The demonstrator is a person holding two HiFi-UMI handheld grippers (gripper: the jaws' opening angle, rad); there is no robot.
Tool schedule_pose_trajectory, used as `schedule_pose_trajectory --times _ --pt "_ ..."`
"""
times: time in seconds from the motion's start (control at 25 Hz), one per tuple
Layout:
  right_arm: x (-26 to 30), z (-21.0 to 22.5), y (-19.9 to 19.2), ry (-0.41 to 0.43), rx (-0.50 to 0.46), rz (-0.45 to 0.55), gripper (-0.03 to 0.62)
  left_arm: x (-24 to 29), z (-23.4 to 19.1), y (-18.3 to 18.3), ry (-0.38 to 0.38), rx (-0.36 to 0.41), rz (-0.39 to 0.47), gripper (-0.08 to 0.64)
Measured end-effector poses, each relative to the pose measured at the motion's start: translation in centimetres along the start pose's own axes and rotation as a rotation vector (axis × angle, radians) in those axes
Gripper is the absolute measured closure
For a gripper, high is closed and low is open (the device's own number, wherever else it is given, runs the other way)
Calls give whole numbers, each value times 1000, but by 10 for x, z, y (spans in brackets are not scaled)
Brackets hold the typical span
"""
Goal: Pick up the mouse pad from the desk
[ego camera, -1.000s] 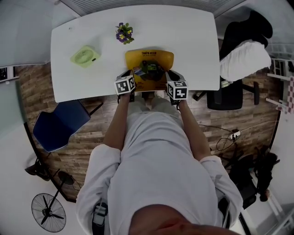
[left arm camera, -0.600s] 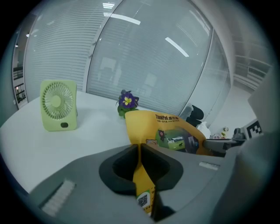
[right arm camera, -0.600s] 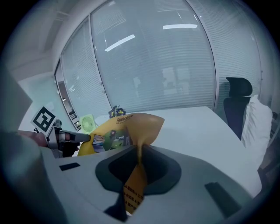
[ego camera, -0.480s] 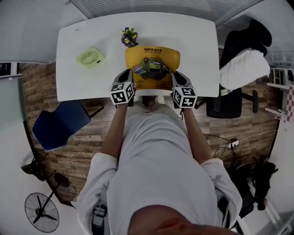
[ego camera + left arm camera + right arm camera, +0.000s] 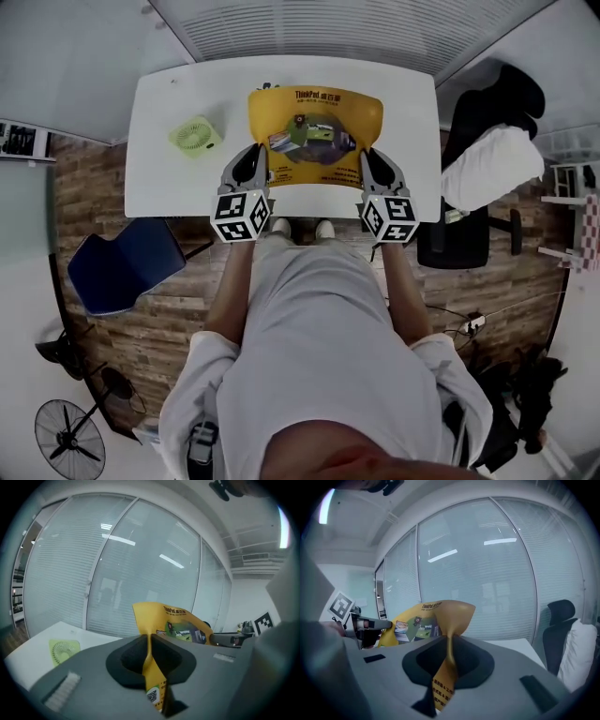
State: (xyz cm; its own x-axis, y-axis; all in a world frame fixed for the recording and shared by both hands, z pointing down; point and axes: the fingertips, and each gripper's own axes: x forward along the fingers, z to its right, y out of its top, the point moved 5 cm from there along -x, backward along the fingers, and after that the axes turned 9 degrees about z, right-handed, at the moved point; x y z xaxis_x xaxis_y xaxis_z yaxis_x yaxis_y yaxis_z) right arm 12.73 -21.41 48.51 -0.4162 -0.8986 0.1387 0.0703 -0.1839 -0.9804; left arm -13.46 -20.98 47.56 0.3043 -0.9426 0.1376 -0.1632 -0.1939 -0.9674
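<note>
Your left tool (image 5: 248,171) and right tool (image 5: 374,171) pinch the mouse pad (image 5: 315,127), 7 and 5 o'clock, off the counter (image 5: 169,183); pickup looks done

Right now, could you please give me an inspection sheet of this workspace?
Surface: white desk, standing on a wood floor.
Job's things: yellow mouse pad, held up off the desk and bowed between both grippers.
Clutter: green desk fan on the desk's left part.
Grippers: left gripper and right gripper are each shut on a near corner of the mouse pad, fingers pinching it.
Cables: power strip with cord on the floor at the right.
Surroundings: blue chair at left, black chair with white cloth at right, floor fan at lower left, glass wall beyond the desk.
</note>
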Motion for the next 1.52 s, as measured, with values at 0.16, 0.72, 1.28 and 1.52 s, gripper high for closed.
schedule_pose_trajectory --times 0.16,0.72,1.28,1.52 --pt "-4 -2 44 14 -35 91 546 -9 15 48 -20 54 91 532" --pt "-51 -27 159 55 -125 360 548 -66 61 168 -76 161 365 532" --pt "-79 -22 216 41 -241 467 554 -81 99 209 -53 217 467 531" --pt "-65 -15 222 52 -236 469 555 -64 97 212 -36 211 448 531"
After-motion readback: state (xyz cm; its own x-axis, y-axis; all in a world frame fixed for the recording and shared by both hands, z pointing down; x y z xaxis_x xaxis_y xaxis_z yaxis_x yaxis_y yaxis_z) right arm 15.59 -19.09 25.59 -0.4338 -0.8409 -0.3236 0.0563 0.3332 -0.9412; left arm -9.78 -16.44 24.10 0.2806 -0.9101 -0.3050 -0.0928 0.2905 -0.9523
